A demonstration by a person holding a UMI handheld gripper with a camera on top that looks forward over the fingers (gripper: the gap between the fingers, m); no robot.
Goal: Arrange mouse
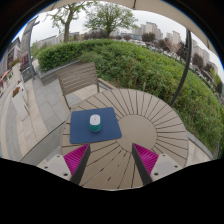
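A small white and pale green mouse [95, 122] sits on a dark blue square mouse mat [94, 126] on a round wooden slatted table [140, 115]. My gripper [111, 158] is open and empty, with its magenta pads [75, 157] spread wide. The near edge of the mat lies just ahead of the fingers, and the mouse is beyond them, slightly left of centre. Nothing stands between the fingers but bare table slats.
A wooden bench [78, 80] stands behind the table. A green hedge [150, 65] runs to the right and behind. A dark pole [184, 55] rises at the right. Paved ground [25, 110] lies to the left, with trees and buildings far off.
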